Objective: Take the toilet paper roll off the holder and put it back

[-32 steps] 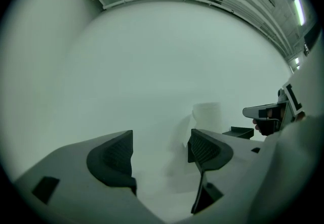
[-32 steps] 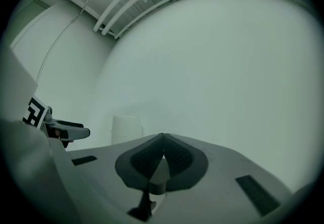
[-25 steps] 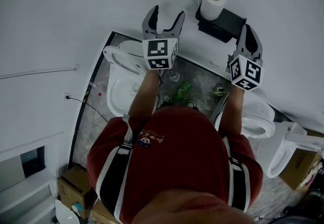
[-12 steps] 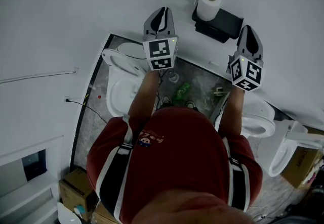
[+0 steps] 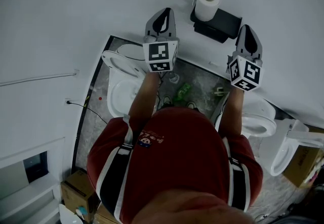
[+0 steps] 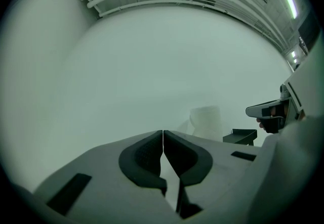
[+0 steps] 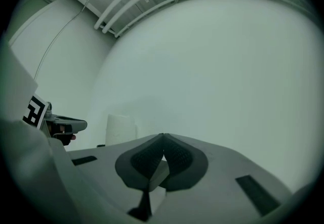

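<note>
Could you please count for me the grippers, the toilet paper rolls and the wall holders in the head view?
Grey handheld grippers with marker cubes: 2, left gripper and right gripper
White toilet paper roll: 1
Black wall-mounted holder: 1
Total: 4

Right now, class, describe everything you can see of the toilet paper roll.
The toilet paper roll is a white, soft-looking paper cylinder, fairly full, its hollow core showing at the top end. It stands upright at the left end of the black holder on the white wall; only the holder appears to touch it. The left gripper, its fingers just closed on nothing, and the right gripper, shut and empty, are both clear of it.
</note>
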Demonstrator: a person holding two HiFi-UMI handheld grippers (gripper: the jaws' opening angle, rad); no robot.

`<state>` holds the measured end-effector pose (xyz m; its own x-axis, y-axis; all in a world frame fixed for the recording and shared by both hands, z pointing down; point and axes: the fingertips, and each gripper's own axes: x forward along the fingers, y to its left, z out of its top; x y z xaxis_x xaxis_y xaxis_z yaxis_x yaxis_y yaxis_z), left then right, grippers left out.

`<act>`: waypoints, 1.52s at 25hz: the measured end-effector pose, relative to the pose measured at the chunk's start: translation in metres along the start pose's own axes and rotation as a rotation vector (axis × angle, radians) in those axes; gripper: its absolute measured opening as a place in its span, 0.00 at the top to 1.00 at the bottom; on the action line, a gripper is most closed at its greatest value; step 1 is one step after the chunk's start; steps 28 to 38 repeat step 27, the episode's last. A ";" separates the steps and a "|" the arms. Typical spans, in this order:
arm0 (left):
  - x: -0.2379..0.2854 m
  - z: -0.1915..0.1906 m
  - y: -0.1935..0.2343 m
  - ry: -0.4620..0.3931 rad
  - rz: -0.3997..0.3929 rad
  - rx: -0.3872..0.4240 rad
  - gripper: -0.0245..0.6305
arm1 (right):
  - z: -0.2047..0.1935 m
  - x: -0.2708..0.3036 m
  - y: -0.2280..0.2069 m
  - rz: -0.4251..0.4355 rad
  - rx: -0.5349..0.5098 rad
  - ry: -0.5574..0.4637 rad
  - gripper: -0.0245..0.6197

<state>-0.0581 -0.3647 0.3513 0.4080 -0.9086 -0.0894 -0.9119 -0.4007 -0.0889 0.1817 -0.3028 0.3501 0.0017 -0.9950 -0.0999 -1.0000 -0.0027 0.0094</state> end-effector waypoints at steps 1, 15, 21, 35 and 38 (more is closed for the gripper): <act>0.000 0.000 -0.001 0.000 -0.002 -0.002 0.93 | 0.001 0.000 0.001 0.002 -0.006 -0.002 0.95; 0.000 0.004 -0.007 -0.016 -0.019 0.005 0.93 | 0.004 -0.002 -0.002 -0.006 -0.014 -0.010 0.95; -0.001 0.003 -0.008 -0.010 -0.020 0.004 0.93 | 0.004 -0.004 -0.003 -0.010 -0.013 -0.012 0.95; -0.002 0.007 -0.007 -0.020 -0.018 0.002 0.93 | 0.005 -0.004 -0.003 -0.010 -0.011 -0.013 0.95; -0.002 0.007 -0.007 -0.020 -0.018 0.002 0.93 | 0.005 -0.004 -0.003 -0.010 -0.011 -0.013 0.95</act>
